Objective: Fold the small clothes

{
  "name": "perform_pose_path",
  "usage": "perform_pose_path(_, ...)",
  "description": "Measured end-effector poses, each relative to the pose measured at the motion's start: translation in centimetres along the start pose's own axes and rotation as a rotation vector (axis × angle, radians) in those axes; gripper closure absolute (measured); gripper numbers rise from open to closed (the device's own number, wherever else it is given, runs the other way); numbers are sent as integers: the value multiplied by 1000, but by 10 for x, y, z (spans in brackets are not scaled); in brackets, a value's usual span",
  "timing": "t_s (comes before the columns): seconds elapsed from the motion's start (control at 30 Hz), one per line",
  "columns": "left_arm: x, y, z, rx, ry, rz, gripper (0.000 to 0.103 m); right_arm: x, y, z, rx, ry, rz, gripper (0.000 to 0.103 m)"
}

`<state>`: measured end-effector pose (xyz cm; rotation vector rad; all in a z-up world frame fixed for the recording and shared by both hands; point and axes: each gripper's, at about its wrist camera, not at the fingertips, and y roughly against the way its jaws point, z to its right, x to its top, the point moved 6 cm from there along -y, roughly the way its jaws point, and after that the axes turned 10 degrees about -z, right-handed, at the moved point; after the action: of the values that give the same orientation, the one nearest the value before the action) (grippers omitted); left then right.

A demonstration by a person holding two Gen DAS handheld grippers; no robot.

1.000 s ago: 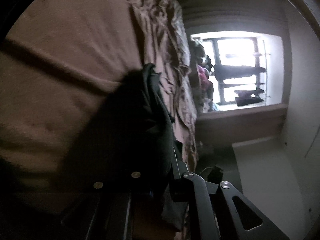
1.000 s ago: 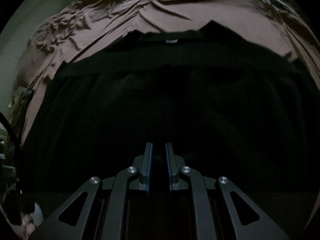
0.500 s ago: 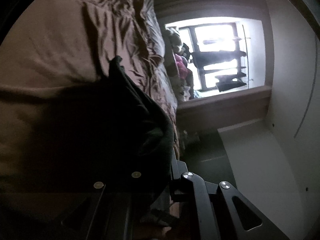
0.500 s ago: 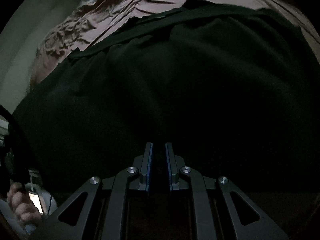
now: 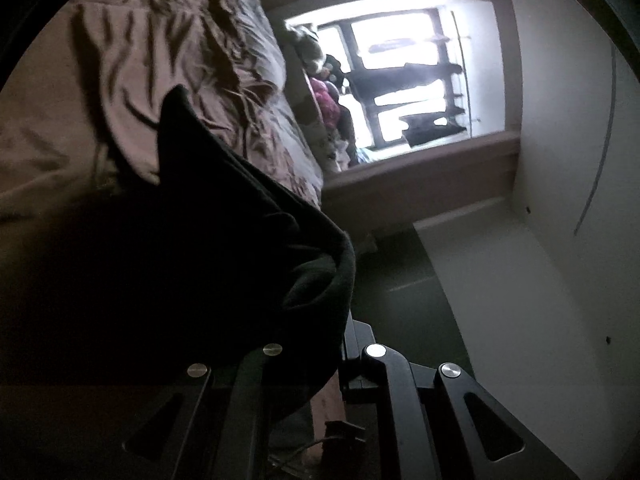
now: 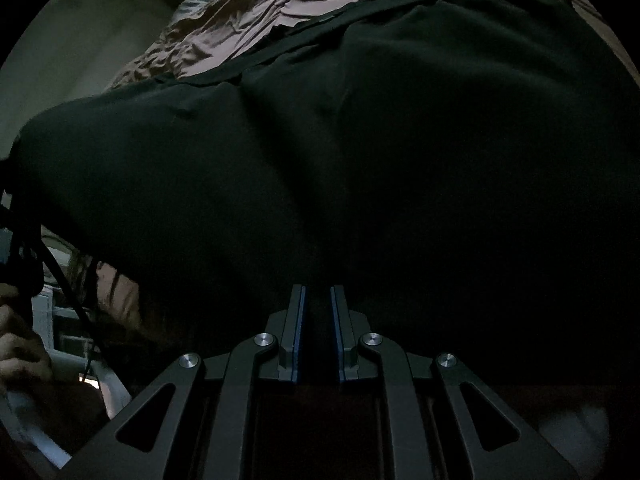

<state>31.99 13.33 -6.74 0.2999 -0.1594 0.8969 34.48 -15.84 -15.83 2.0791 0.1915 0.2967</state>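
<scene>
- One black garment [image 6: 400, 140], spread in front of me.
- One brown bedsheet [image 5: 100, 100], wrinkled, under it.
- One window [image 5: 408, 68], far right of the bed.
- Two grippers of mine: left gripper [image 5: 340, 344], right gripper [image 6: 318, 332].

The left wrist camera, rolled sideways, looked level along the bed [image 5: 120, 80] toward a window [image 5: 400, 80]. The right camera looked steeply down, close over the black garment [image 6: 360, 160] both views shared.
</scene>
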Motion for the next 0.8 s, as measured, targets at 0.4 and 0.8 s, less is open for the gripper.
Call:
perform_pose_path(0.4, -6, -68, 56, -9, -108, -118, 93, 10, 102, 37, 12, -19, 246, 93)
perform_pose_path(0.8, -22, -143, 83, -7, -164, -233, 93, -27, 160, 92, 16, -103, 400, 67)
